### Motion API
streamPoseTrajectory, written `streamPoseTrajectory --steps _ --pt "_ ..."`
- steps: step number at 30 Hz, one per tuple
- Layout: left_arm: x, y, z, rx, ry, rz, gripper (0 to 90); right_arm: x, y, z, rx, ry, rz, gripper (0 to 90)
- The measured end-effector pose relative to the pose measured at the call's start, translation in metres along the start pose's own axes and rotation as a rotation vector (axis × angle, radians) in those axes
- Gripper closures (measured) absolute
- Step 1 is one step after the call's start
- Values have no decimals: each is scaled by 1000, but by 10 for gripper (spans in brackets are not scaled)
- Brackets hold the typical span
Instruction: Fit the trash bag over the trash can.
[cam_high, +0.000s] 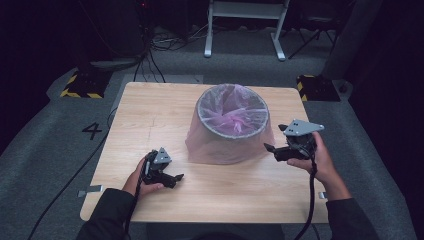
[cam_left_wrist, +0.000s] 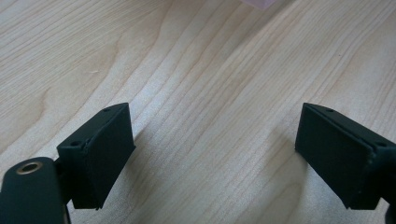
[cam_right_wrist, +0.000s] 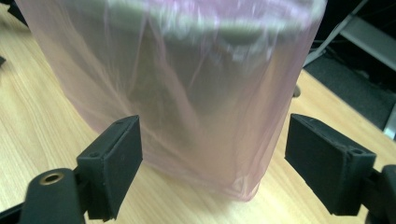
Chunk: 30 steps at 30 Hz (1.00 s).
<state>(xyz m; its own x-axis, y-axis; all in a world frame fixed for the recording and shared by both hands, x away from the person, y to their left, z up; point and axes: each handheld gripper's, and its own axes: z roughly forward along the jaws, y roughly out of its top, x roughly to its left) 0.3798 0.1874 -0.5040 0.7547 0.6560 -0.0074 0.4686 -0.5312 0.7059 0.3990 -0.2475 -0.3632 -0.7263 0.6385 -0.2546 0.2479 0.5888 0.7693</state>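
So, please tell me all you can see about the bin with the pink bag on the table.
The bin is round and stands upright near the middle of the wooden table. A thin, see-through pink bag lines it, folds over the grey rim and hangs loosely down the outside to the tabletop, crumpled inside. The open right gripper is close beside it, not touching; its jaws face the bag's lower side.

Bin (cam_high: 232, 111) stands mid-table (cam_high: 150, 110); left gripper (cam_high: 176, 179) before-left of it; right gripper (cam_high: 270, 148) just right
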Motion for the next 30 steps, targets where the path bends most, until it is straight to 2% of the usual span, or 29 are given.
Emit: streamPoseTrajectory --steps 9,19,25,30 --pt "0 0 0 0 0 1 114 1 -19 9 45 13 11 197" --pt "0 0 0 0 0 0 114 11 -49 21 120 32 21 194" --pt "0 0 0 -2 1 -1 114 16 -67 30 176 13 13 194" --pt "0 0 0 1 0 1 114 17 -85 35 201 6 46 192"
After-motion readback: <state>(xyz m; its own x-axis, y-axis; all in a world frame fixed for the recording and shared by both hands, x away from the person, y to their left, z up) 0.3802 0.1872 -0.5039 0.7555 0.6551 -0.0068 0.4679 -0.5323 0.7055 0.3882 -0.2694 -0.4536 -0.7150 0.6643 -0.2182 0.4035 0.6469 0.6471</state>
